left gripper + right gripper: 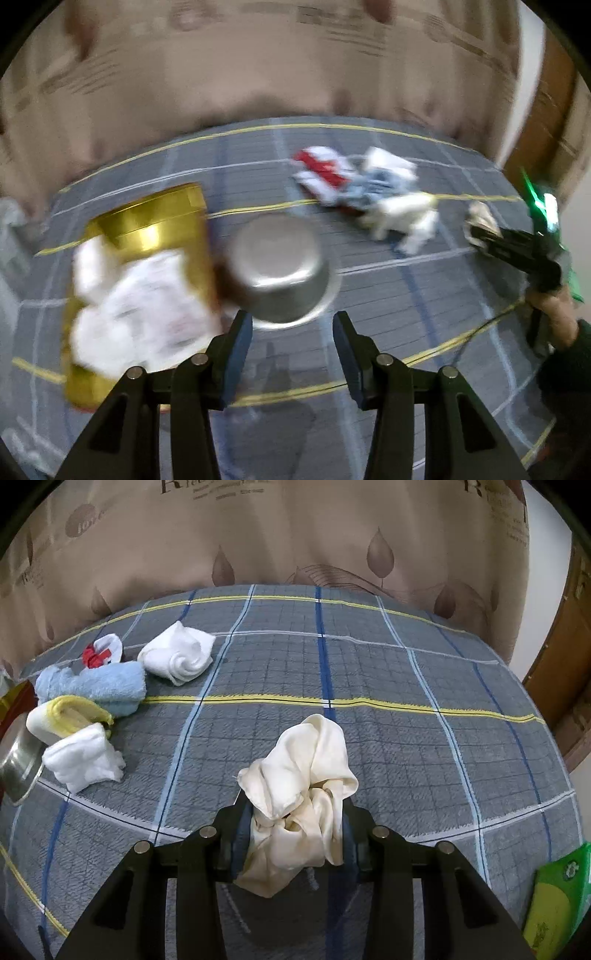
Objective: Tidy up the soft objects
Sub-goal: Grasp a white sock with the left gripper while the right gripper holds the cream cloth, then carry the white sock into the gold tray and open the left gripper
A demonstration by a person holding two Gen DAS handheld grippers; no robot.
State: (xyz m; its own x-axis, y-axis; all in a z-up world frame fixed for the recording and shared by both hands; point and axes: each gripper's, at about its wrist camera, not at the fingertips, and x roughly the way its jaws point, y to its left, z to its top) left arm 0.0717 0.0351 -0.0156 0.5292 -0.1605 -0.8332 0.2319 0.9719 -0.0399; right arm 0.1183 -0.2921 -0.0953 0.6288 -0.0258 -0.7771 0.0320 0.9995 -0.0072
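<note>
While looking along the right claw (295,814), found its fingers clamped on a crumpled cream cloth (310,760), bunched between the pads and standing up ahead of them. Could not tell whether the cloth touched the plaid blanket (406,686) below.

Far ahead and to the left of this claw, noted a group of soft things lying close together: a rolled white cloth (179,653), a blue towel (99,686) just beside it, a small red and white piece (101,651) behind the towel, a white piece with yellow edge (66,712), and one more white cloth (85,757) nearest. Low on the right of the claw, saw a green packet (561,897) at the edge.

Found the left claw (291,319) with fingers apart and holding nothing. Directly ahead of it, very near the tips, saw a steel bowl (280,266) turned upside down. Ahead and to the left, saw a gold tin (147,229) with a white label, much blurred.
</note>
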